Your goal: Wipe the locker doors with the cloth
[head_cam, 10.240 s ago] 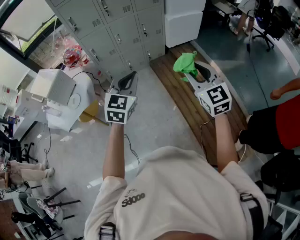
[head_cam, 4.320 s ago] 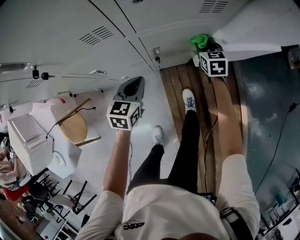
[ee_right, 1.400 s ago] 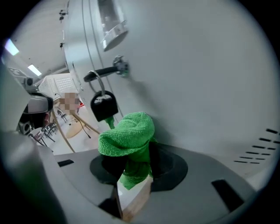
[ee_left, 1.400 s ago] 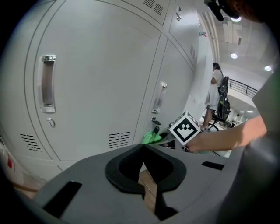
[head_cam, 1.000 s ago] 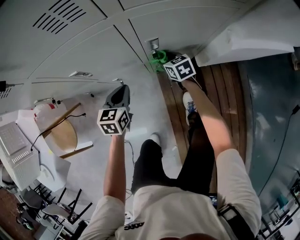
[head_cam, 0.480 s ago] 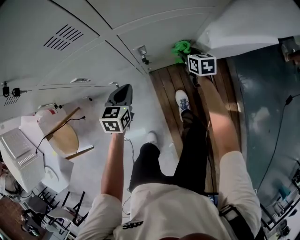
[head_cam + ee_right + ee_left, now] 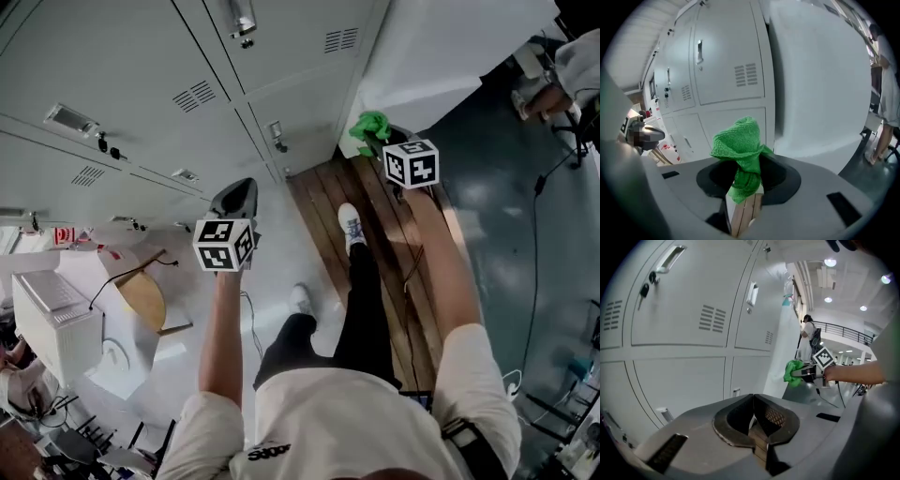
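A bunched green cloth (image 7: 740, 145) is pinched in my right gripper (image 7: 745, 187), which is shut on it. In the head view the green cloth (image 7: 369, 127) hangs just off the right edge of the grey locker doors (image 7: 281, 56), above my right gripper (image 7: 394, 150). The left gripper view also catches the green cloth (image 7: 793, 371) off to the right. My left gripper (image 7: 753, 425) is shut with nothing between its jaws; it hovers before the lower lockers (image 7: 679, 376), lower left in the head view, left gripper (image 7: 236, 199).
A large white cabinet side (image 7: 441, 56) stands right of the lockers. A wooden floor strip (image 7: 375, 244) lies below, with the person's shoes on it. White boxes (image 7: 52, 319) and a round wooden stool (image 7: 145, 300) sit at the left. A person (image 7: 806, 336) stands in the distance.
The right gripper has pulled the cloth back from the bottom locker door and a little rightward. The view has tilted up, showing higher doors. The left gripper has barely moved.
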A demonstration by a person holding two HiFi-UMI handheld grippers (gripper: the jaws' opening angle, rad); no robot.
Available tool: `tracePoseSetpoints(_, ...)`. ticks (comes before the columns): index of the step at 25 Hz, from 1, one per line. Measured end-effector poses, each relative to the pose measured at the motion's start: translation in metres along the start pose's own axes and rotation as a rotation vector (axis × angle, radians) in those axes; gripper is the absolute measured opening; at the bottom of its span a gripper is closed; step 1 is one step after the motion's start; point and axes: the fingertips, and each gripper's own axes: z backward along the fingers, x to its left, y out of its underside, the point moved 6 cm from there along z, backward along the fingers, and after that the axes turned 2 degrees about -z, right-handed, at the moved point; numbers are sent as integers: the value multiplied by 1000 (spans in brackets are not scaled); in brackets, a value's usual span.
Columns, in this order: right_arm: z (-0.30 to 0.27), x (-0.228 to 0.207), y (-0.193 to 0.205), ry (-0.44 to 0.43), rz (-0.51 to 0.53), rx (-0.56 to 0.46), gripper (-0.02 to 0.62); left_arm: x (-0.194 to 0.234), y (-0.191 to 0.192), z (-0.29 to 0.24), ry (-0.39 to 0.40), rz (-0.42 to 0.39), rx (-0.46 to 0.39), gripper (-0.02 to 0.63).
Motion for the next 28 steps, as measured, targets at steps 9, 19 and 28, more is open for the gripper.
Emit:
tracePoseSetpoints(9,142,87,-89,10,66,-188,130,-9,-101,102,29,-112,-177,18)
tracePoseSetpoints(19,247,195,-135,-46,157,-394,131,-33,-158,210,7,-177,-366,18)
tracePoseSetpoints(28,299,245,-145,-25,217,-473,132,-76,-191,274,33,-350,-452,18)
